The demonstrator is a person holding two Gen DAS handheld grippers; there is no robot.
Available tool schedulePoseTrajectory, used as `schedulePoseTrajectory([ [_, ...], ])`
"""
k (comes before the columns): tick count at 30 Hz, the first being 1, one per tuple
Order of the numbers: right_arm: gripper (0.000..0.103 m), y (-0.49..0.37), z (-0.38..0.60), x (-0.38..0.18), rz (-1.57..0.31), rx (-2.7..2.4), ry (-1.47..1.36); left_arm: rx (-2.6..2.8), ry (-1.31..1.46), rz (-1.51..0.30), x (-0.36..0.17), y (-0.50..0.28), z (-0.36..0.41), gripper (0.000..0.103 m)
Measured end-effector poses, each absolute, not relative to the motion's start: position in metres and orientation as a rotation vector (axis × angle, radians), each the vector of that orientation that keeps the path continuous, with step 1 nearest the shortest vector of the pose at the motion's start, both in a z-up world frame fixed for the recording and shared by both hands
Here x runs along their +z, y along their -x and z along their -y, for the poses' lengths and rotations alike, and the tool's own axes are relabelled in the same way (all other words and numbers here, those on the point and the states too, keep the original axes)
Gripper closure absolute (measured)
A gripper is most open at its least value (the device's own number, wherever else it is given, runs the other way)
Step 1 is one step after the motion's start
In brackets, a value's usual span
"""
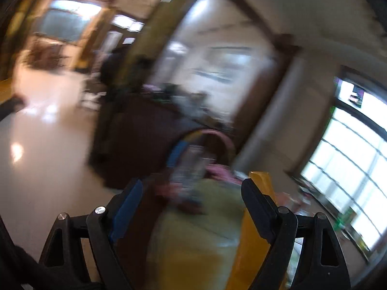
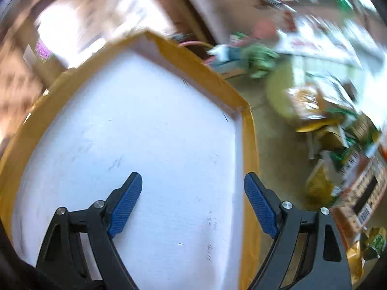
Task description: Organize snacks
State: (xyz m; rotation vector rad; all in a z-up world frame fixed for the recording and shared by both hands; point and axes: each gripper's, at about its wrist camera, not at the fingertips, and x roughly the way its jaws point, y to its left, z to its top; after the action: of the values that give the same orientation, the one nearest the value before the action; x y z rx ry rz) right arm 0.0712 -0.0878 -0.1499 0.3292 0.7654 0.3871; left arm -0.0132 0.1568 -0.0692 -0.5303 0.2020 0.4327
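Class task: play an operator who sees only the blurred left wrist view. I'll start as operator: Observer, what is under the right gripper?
Observer: The right gripper hangs over a white foam box with tan tape along its rim.
Operator: Is anything in that box?
Observer: The part of its floor that shows is bare white, with only small scuffs.
Operator: Where are the snacks, then?
Observer: A heap of snack packets, green and gold, lies outside the box on the side of its right wall.
Operator: Is the right gripper holding one?
Observer: No. Its jaws stand wide open with nothing between the blue pads.
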Motion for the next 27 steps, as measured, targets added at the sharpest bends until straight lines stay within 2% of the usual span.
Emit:
schedulePoseTrajectory([
  [5, 0.016, -0.035, 0.065, -0.161, -0.759, 0.506, -0.301, 0.609, 0.535, -0.285, -0.127, -0.001, -0.196, 0.019],
  [8, 0.016, -0.014, 0.063, -0.156, -0.739, 0.491, -0.262, 0.594, 0.548, -0.427, -0.165, -0.024, -0.206, 0.019],
  [11, 0.016, 0.004, 0.064, -0.149, -0.712, 0.419, -0.220, 0.547, 0.440, -0.530, -0.184, -0.039, -0.204, 0.019],
  [14, 0.016, 0.004, 0.076, -0.136, -0.710, 0.394, -0.192, 0.521, 0.296, -0.529, -0.177, -0.012, -0.179, 0.019],
  [17, 0.016, 0.017, 0.096, -0.129, -0.751, 0.310, -0.119, 0.426, 0.201, -0.507, -0.147, 0.011, -0.138, 0.019],
  [24, 0.016, 0.060, 0.154, -0.115, -0.763, 0.138, -0.053, 0.008, 0.143, -0.705, -0.130, 0.058, -0.053, 0.019],
  [27, 0.016, 0.081, 0.176, -0.106, -0.742, 0.091, -0.071, -0.057, 0.095, -0.707, -0.126, 0.088, -0.028, 0.019],
])
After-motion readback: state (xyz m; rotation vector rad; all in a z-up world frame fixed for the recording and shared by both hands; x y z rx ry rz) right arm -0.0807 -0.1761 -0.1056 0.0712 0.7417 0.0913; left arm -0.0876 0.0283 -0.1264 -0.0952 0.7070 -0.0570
